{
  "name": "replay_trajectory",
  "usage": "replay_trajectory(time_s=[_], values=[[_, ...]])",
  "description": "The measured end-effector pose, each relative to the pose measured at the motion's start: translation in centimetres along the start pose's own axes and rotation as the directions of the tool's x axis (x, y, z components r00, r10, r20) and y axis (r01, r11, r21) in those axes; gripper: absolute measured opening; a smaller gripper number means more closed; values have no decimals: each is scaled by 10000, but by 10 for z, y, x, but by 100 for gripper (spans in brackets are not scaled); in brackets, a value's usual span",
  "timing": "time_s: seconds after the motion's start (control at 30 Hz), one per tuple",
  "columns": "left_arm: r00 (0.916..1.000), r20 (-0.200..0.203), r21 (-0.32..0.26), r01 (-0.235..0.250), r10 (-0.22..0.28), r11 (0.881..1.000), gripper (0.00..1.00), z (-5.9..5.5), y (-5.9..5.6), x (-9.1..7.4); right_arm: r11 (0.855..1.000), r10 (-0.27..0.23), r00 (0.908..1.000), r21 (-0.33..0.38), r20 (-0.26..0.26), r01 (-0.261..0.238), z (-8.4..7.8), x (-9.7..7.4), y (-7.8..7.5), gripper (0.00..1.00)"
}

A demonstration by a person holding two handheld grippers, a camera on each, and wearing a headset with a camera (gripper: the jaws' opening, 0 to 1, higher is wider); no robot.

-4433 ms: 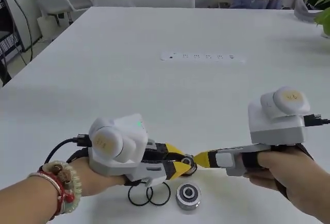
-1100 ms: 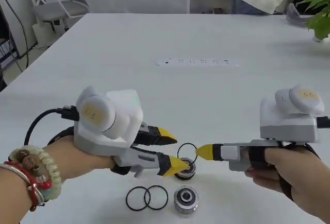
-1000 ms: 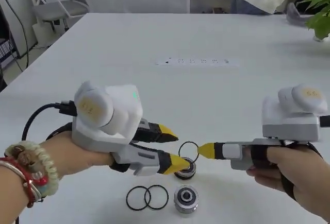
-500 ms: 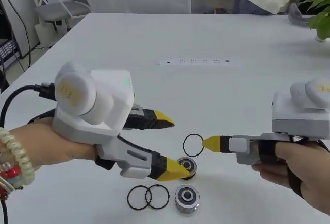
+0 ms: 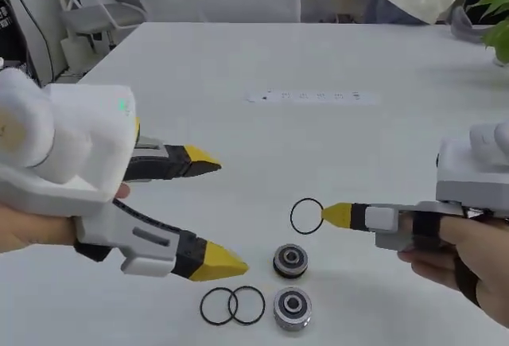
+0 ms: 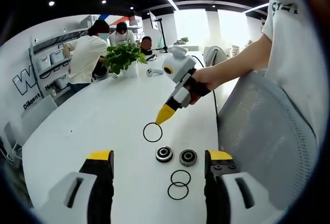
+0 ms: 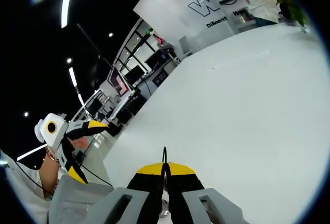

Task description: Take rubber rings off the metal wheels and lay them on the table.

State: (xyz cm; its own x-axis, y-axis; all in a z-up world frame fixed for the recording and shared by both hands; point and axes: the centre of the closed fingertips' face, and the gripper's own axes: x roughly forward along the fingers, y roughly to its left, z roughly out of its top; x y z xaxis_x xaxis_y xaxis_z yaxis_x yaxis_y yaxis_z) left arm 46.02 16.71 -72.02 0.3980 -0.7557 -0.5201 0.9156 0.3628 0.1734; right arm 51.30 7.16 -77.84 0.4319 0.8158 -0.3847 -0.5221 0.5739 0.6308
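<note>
Black rubber ring (image 5: pixel 307 215) is pinched in the right gripper (image 5: pixel 328 215) tips, just beyond the metal wheels (image 5: pixel 290 260). Left gripper (image 5: pixel 231 215) jaws are spread, empty. Lower the ring flat onto the table (image 5: pixel 238 91) beside the laid rings (image 5: pixel 232 305), release low so it won't roll.

The left claw (image 5: pixel 231 215), gripped in the left hand (image 5: pixel 28 231), has its jaws spread wide and points toward the right claw (image 5: pixel 326 215), held level in the right hand (image 5: pixel 469 262) with jaws pressed together on a rubber ring (image 5: pixel 307 215).
</note>
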Motion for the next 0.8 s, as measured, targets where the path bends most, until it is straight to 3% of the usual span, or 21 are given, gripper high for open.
replay_trajectory(time_s=[0.27, 0.47, 0.8], values=[[9971, -459, -320, -615, 600, 9976, 72, -21, 6, -26, 9999, 26, 9999, 114, 147, -27, 3, -2, 0, 0], [9931, -450, -757, -1116, 1084, 9909, 74, -33, 9, -45, 9998, 77, 9997, 156, 220, -80, 5, -3, 2, 0], [9858, -607, -1324, -1633, 1565, 9776, 75, -53, 8, -61, 9998, 166, 9995, 58, 265, -168, 8, -3, 6, 0]])
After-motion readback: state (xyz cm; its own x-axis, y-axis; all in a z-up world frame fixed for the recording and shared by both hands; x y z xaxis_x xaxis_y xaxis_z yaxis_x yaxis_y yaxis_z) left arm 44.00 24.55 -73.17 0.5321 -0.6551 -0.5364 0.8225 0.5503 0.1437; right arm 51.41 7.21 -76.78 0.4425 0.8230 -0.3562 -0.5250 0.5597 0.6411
